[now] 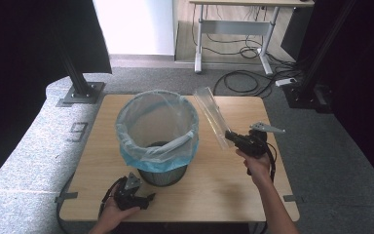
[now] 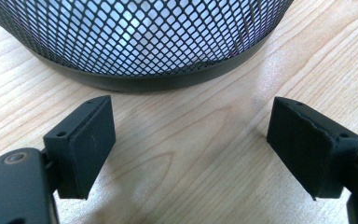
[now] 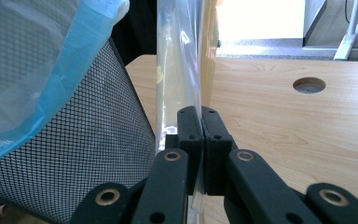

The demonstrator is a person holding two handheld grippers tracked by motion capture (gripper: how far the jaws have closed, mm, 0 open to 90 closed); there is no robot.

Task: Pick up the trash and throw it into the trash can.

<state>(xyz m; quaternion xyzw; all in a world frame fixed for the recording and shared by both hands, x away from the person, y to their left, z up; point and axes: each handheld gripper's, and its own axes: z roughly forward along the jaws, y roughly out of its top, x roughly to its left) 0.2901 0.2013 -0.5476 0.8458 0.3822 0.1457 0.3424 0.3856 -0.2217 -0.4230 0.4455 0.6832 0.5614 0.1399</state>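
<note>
A black mesh waste bin [image 1: 161,170] lined with a pale blue bag [image 1: 157,127] stands in the middle of the wooden table [image 1: 224,180]. My right gripper [image 1: 230,136] is shut on a clear plastic sheet [image 1: 212,117], held in the air just right of the bin's rim. In the right gripper view the two pads meet on the clear sheet [image 3: 179,70], which rises straight up beside the mesh bin [image 3: 93,154]. My left gripper [image 1: 148,197] rests on the table at the bin's foot, open and empty. The left gripper view has the jaws wide apart before the bin's base [image 2: 140,51].
A round cable hole [image 3: 309,85] lies in the tabletop to the right of the sheet. Black frame posts [image 1: 78,73] stand at the table's back left, and a desk with cables [image 1: 243,44] is beyond on the carpet.
</note>
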